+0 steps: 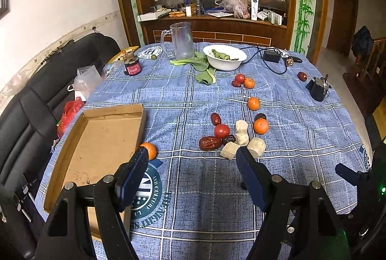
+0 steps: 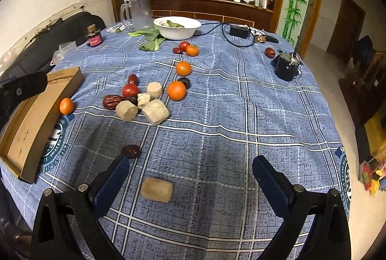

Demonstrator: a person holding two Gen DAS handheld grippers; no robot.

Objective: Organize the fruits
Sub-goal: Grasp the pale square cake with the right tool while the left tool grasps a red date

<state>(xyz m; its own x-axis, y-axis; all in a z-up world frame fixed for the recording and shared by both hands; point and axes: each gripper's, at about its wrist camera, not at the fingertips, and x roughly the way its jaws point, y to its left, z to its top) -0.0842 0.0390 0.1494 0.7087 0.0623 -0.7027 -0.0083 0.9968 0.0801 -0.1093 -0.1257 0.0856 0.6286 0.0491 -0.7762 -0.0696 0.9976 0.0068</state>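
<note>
A shallow cardboard tray lies empty on the left of the blue checked tablecloth; it also shows in the right wrist view. An orange rests against its right wall. A cluster of oranges, tomatoes, red dates and beige blocks lies mid-table. My left gripper is open and empty, above the cloth in front of the cluster. My right gripper is open and empty, above a beige block with a date near its left finger.
A white bowl of greens, a glass jug, a small jar, a black power adapter with cable and a dark cup stand farther back. A black sofa runs along the table's left edge.
</note>
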